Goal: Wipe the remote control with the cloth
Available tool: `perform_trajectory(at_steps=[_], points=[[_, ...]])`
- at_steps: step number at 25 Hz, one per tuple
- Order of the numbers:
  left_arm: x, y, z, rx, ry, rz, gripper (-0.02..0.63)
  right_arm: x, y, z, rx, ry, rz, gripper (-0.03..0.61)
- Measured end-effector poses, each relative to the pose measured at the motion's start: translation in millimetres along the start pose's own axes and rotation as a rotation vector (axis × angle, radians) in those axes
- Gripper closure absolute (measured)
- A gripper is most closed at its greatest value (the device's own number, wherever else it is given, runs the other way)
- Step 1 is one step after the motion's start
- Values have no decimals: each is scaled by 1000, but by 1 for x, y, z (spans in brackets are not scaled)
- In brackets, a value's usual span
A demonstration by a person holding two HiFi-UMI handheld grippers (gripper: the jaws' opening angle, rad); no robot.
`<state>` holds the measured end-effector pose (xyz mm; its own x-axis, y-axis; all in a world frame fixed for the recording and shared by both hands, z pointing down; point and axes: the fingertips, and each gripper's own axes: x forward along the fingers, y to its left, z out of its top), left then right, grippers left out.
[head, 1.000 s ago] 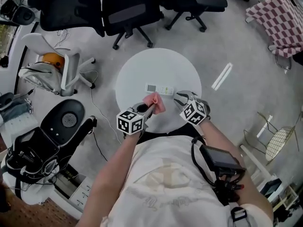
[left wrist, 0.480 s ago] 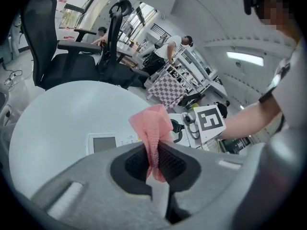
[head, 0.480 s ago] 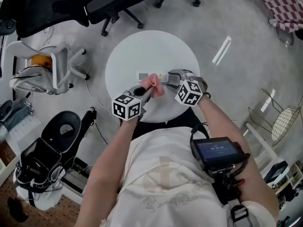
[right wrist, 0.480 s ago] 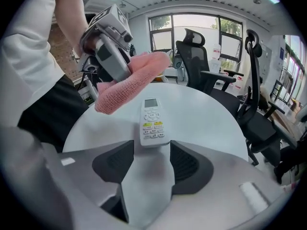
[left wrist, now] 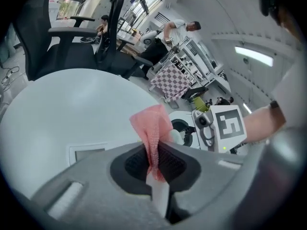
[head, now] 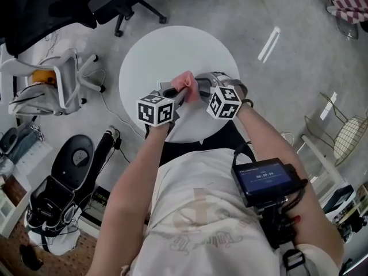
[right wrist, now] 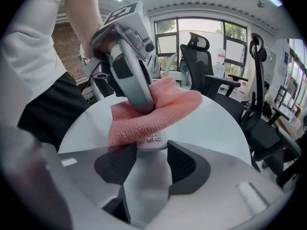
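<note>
Now the left claw [left wrist: 154,159] pinches the pink cloth [left wrist: 152,123] over the remote control [right wrist: 152,139] lying on the tabletop [head: 172,48]. The right claw [right wrist: 152,157], just narrowed, nips its button end. That shallow hold could let it skid under wiping.

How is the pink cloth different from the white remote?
The pink textured cloth is soft and crumpled; the white rectangular remote control is stiff and flat with buttons. The cloth is pinched in the left gripper; the remote lies on the round white table, one end between the right gripper's jaws, which have just been closing. Both touch: the cloth drapes over the remote.
</note>
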<state>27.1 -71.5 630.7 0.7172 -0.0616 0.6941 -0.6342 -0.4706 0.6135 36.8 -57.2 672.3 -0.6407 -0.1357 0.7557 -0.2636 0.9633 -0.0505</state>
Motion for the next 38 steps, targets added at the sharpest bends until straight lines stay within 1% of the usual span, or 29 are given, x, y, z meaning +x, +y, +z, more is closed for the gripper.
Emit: perform_trajectory(at_steps=[5, 8, 10, 12, 15, 18, 23, 28, 33, 38], points=[[23, -5, 0, 44, 110, 15, 594, 2, 1, 3, 9, -4, 8, 370], [32, 2, -3, 4, 158, 5, 594, 7, -2, 6, 17, 8, 18, 370], [34, 5, -4, -15, 169, 0, 594, 9, -4, 5, 22, 20, 20, 371], [34, 5, -4, -9, 173, 9, 595, 9, -3, 4, 27, 22, 17, 371], [29, 10, -2, -7, 163, 47, 595, 6, -3, 5, 31, 18, 10, 373], [19, 19, -3, -44, 145, 72, 595, 5, -1, 6, 39, 10, 11, 374], [2, 39, -8, -89, 120, 88, 595, 3, -1, 4, 38, 9, 10, 374], [-18, 61, -13, -133, 112, 127, 595, -1, -2, 2, 36, 9, 7, 374], [-38, 87, -21, -132, 129, 184, 595, -4, -2, 1, 37, 10, 11, 374], [-55, 111, -21, -109, 131, 236, 595, -4, -2, -1, 32, 18, 9, 374]])
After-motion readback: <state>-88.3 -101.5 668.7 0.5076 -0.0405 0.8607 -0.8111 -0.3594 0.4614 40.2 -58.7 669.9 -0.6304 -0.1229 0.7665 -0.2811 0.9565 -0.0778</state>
